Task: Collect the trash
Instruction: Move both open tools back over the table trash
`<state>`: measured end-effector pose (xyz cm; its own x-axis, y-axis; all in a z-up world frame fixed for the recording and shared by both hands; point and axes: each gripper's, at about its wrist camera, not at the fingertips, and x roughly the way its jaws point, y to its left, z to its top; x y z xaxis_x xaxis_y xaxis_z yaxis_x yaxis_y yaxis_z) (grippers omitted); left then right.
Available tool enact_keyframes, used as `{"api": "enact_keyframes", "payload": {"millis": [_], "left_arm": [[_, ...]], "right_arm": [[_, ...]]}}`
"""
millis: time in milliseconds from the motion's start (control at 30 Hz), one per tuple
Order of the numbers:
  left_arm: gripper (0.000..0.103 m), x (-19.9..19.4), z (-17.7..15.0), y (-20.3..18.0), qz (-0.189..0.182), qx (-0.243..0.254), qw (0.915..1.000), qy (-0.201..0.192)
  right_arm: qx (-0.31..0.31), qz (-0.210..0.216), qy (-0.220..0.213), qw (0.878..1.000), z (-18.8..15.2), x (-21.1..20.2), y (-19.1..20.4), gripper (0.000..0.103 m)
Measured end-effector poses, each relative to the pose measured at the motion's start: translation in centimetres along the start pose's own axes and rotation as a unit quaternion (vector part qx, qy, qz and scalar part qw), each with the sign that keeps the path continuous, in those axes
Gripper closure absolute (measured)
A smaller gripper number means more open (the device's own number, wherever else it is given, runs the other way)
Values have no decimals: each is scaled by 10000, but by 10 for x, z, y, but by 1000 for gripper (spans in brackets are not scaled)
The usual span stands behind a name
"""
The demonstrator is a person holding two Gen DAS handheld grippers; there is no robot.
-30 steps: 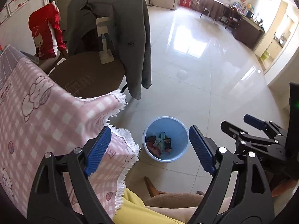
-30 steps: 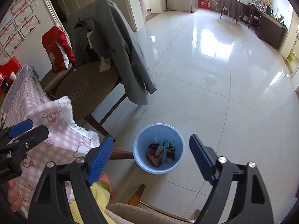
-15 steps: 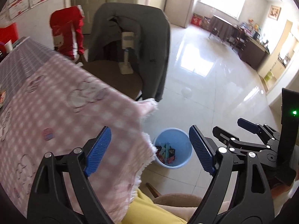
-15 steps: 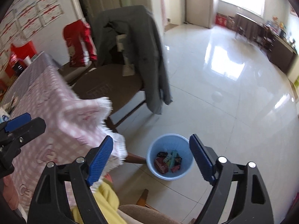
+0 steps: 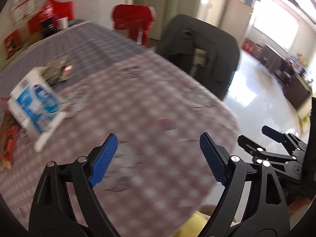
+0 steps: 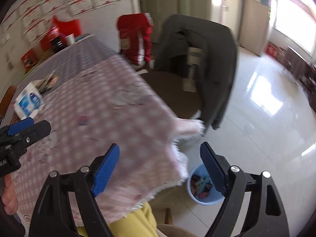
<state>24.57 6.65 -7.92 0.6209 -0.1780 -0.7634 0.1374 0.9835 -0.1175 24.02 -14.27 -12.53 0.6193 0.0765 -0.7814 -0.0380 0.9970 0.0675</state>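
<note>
My left gripper [image 5: 158, 158] is open and empty above the pink checked tablecloth [image 5: 138, 108]. A small red-and-blue wrapper [image 5: 165, 123] lies on the cloth ahead of it; it also shows in the right wrist view [image 6: 82, 120]. A blue-and-white packet [image 5: 33, 106] and crumpled wrappers [image 5: 57, 70] lie at the left. My right gripper [image 6: 160, 169] is open and empty over the table corner. The blue bin [image 6: 203, 187] with trash stands on the floor below it, partly hidden by the right finger. The view is motion-blurred.
A chair with a grey jacket [image 6: 197, 59] stands beyond the table corner. A red garment [image 6: 136, 37] hangs on another chair. Red boxes and a cup [image 5: 63, 22] sit at the table's far end. A shiny tiled floor [image 6: 266, 108] spreads to the right.
Both grippers have swung up and left from the bin toward the tabletop. The bin has left the left wrist view; the packet and wrappers have come into view.
</note>
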Motion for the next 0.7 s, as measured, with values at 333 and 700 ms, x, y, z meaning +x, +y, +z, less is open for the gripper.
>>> {"api": "enact_keyframes", "payload": {"millis": [333, 700], "left_arm": [[19, -22, -6, 126, 589, -1121, 9919, -9], [19, -2, -7, 241, 518, -2108, 9761, 143]], "right_arm": [[-642, 670, 88, 9956, 35, 23, 101, 21], [-1224, 1069, 276, 9863, 64, 55, 188, 21]]}}
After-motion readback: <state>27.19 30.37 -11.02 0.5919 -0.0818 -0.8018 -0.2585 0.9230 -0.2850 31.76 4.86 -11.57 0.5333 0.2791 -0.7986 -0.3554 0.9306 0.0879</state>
